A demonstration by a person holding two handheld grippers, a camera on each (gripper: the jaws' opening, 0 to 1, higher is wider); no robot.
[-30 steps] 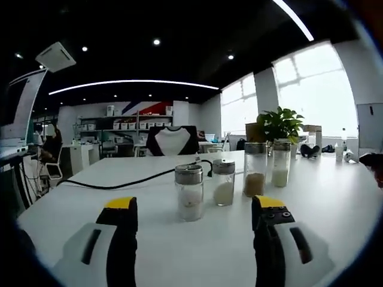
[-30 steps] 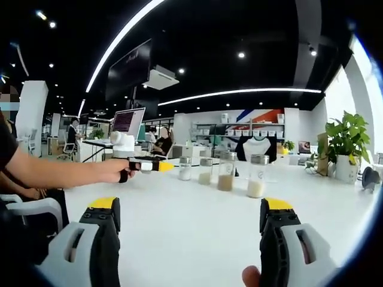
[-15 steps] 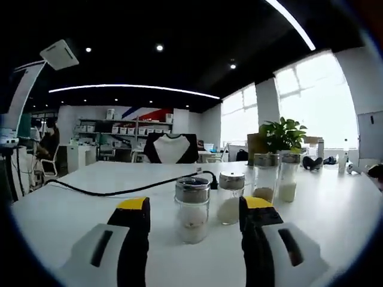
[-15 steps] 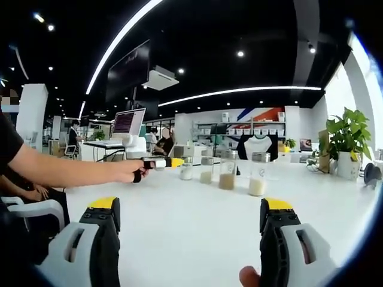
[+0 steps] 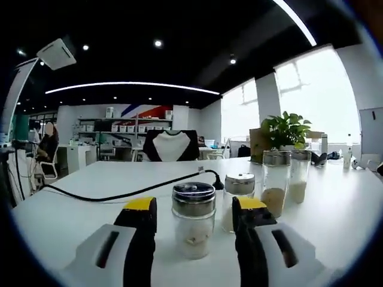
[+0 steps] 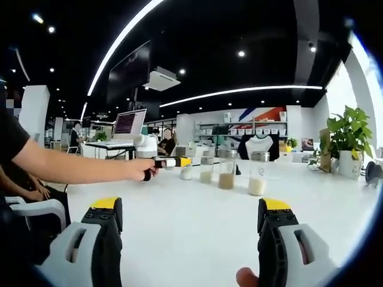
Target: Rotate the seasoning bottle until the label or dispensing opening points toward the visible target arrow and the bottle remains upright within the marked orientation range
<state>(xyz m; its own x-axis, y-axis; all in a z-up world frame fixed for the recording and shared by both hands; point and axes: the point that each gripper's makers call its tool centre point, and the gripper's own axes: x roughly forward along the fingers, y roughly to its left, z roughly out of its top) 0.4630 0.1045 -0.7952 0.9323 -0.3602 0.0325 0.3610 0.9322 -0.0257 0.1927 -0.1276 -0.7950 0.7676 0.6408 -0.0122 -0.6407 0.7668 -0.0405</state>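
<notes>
While my left gripper (image 5: 194,212) brackets the upright seasoning bottle (image 5: 193,220) between released fingers, nearest of 4 jars near the worktop (image 5: 90,185) centre, my right gripper (image 6: 188,221) hangs open, well apart.

Four seasoning bottles (image 5: 193,220) (all upright), one potted plant (image 5: 286,127), one black cable (image 5: 119,195).

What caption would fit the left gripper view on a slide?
Open left gripper flanking the nearest seasoning bottle, first of four standing on a white table.
</notes>
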